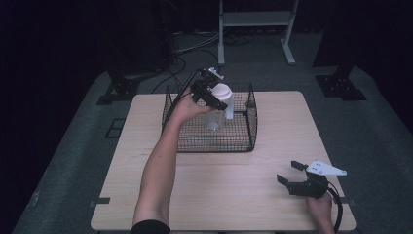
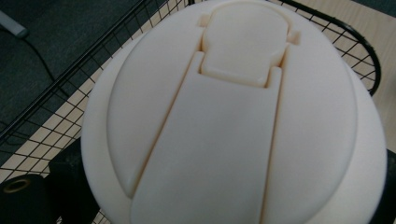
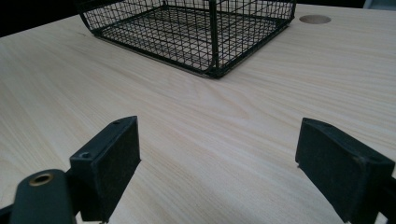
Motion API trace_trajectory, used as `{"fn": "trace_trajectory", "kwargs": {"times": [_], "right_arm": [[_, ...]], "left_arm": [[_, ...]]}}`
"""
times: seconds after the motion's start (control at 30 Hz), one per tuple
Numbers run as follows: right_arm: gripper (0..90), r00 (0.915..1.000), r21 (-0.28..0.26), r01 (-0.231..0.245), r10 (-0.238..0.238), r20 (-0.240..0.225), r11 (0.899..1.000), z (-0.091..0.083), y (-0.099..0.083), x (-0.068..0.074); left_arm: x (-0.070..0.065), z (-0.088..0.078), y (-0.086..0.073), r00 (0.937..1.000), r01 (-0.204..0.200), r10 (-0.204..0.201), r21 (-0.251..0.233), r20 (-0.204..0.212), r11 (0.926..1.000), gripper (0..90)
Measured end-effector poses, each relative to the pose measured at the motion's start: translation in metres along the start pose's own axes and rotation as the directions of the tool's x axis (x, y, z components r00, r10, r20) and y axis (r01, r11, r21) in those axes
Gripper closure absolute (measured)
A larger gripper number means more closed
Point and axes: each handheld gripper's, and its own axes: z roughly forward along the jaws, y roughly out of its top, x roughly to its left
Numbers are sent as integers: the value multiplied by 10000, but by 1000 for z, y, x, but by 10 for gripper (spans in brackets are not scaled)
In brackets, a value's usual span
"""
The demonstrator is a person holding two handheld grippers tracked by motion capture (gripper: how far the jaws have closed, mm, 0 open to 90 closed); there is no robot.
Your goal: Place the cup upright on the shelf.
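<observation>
Gripping the cream cap of a clear bottle, the left gripper (image 1: 214, 95) holds over the wire basket (image 1: 251, 127), its jaws clamped on either side of the lid. From the left gripper view the cap (image 2: 233, 121) sits right up against the camera, a flip-top lid with a moulded hinge, and the basket's mesh runs behind it on both sides. In the high view the bottle (image 1: 219, 109) hangs upright inside the basket's walls, toward the far side; whether its base already rests on the mesh floor or floats just above it I cannot tell. The step in hand looks to me like setting the bottle down in the basket, or else lifting it out; the pictures alone do not settle which. If it is being placed, the next move calls for a straight descent until the base sits flat, then spreading the jaws and rising clear of the rim without knocking the cap sideways. Well away from the basket, at the near right corner of the table (image 1: 209, 195), the right gripper (image 3: 219, 168) rests idle with its jaws spread wide over bare wood, nothing between them.
</observation>
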Motion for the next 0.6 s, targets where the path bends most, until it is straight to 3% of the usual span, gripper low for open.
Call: {"fn": "trace_trajectory", "kwargs": {"times": [0.6], "right_arm": [[129, 10000, -38, -81, 81, -25, 10000, -1, 0, 0]], "left_arm": [[-1, 27, -11, 9998, 177, -175, 228, -53, 9996, 56]]}}
